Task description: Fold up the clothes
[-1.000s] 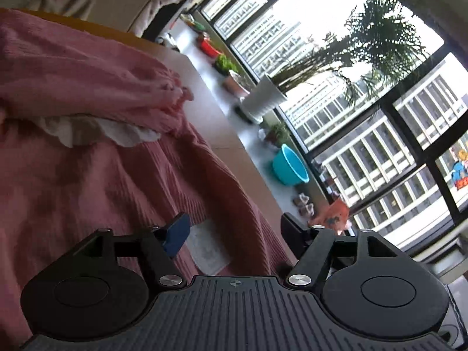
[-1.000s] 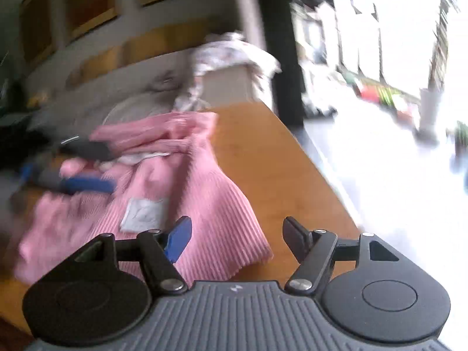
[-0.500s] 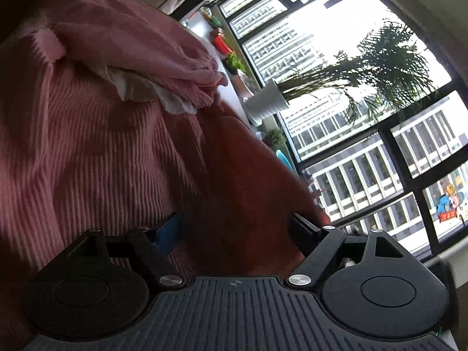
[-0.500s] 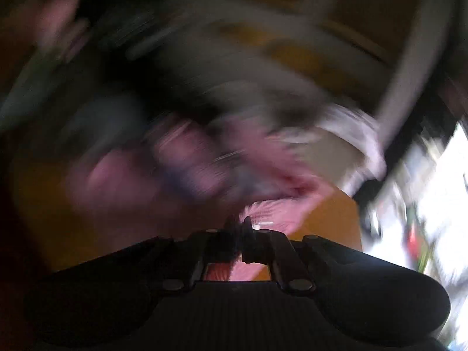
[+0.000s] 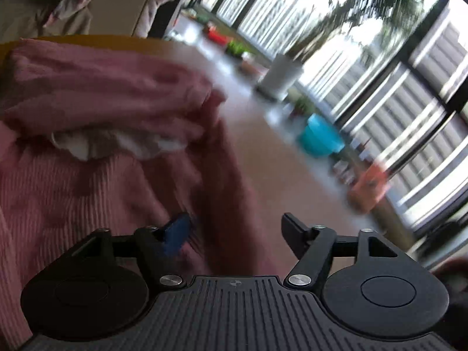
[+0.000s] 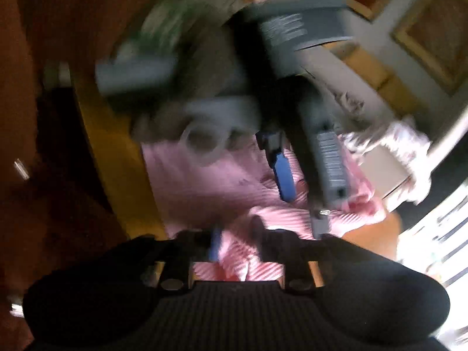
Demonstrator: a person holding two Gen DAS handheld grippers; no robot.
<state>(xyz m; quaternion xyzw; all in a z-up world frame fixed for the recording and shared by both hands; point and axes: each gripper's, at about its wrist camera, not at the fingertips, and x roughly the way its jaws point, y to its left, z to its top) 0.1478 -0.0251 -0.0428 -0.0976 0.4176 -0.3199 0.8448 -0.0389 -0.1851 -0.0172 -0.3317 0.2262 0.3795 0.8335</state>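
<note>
A pink ribbed garment [image 5: 87, 193] lies bunched on the wooden table [image 5: 263, 146], with a white frilled layer [image 5: 117, 146] showing under its upper fold. My left gripper [image 5: 234, 231] hovers low over the garment's right edge. Its jaws are wide and closing, with the cloth lying between them and the pads not pressing it. In the blurred right wrist view, my right gripper [image 6: 237, 241] points down at the pink garment [image 6: 204, 187]. Its jaws are opening, with cloth showing in the gap. The left gripper [image 6: 304, 204] reaches in just beyond it.
On the floor along the tall windows stand a white plant pot [image 5: 282, 76], a turquoise bowl [image 5: 320, 140] and an orange object [image 5: 368, 190]. A cream seat draped with floral cloth [image 5: 117, 8] sits behind the table. The table's near edge [image 6: 117, 158] drops to dark floor.
The left gripper has pulled back from close over the cloth and its jaws have narrowed a little. The right gripper swung down over the garment, shut, and now stands partly open.
</note>
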